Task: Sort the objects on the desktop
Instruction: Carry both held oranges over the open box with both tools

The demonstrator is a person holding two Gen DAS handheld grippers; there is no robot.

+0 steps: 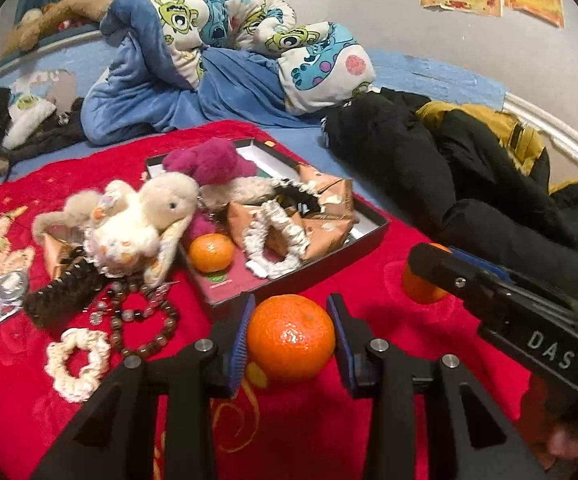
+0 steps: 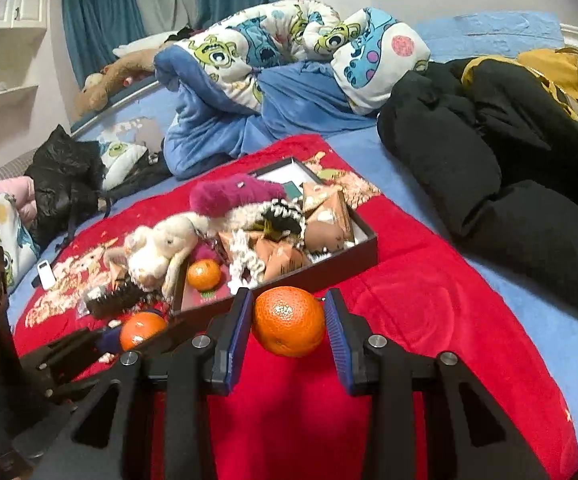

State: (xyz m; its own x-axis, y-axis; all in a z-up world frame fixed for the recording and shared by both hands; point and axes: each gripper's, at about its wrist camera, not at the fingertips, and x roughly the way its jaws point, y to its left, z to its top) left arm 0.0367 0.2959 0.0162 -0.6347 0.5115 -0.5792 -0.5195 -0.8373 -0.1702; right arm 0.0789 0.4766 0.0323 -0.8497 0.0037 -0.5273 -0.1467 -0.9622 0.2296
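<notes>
1. The left gripper [image 1: 291, 338] was clamped on a tangerine [image 1: 291, 338], its blue pads pressed to both sides of the fruit.
2. The right gripper [image 2: 287, 320] was clamped on a second tangerine [image 2: 289, 321] in the same way; that fruit appeared lifted just clear of the red blanket [image 2: 429, 292].
3. Each fruit was pinched across its widest part, probably so that a round thing would not roll out while carried.
4. Both grippers pointed toward the dark box [image 1: 369, 236] just ahead, likely the place for sorted things.
5. A third tangerine [image 1: 211, 252] already lay in the near corner of the box, which suggests the fruit was being gathered there.
6. Tangerines counted: three, two held and one boxed.
7. Cream hair ties: one on the blanket [image 1: 77, 364] and one in the box [image 1: 277, 240].
8. A bead bracelet [image 1: 145, 320] and a cream toy rabbit [image 1: 137, 224] lay left of the box, not yet sorted.
</notes>
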